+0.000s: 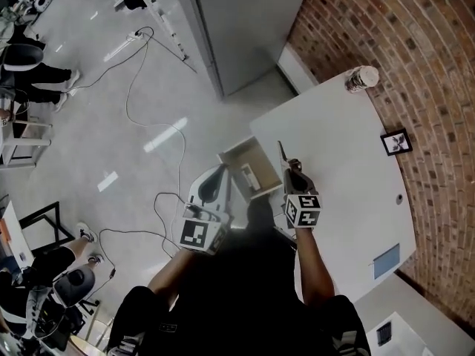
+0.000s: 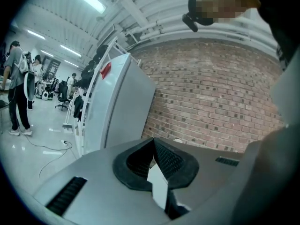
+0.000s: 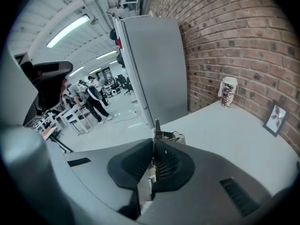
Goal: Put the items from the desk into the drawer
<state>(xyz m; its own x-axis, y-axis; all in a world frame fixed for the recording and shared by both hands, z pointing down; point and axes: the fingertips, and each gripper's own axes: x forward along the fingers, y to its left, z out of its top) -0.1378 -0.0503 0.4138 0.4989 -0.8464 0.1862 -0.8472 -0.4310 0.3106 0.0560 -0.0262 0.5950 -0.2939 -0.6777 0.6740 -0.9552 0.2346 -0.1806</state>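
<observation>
My right gripper (image 1: 291, 166) hovers over the near left edge of the white desk (image 1: 341, 162), beside the open drawer (image 1: 249, 170). It is shut on a thin flat metal item (image 1: 281, 151) that juts out past the fingertips. In the right gripper view that metal item (image 3: 156, 131) stands edge-on between the closed jaws of the right gripper (image 3: 153, 159). My left gripper (image 1: 216, 182) is held off the desk, left of the drawer. Its jaws look closed in the left gripper view (image 2: 154, 157), which points up at the brick wall. A small box lies inside the drawer.
A patterned cup (image 1: 362, 78) stands at the desk's far corner, a small picture frame (image 1: 395, 142) leans at the brick wall, and a blue-grey card (image 1: 386, 261) lies near the desk's right end. A tall grey cabinet (image 1: 237, 28) stands behind the desk. Cables cross the floor.
</observation>
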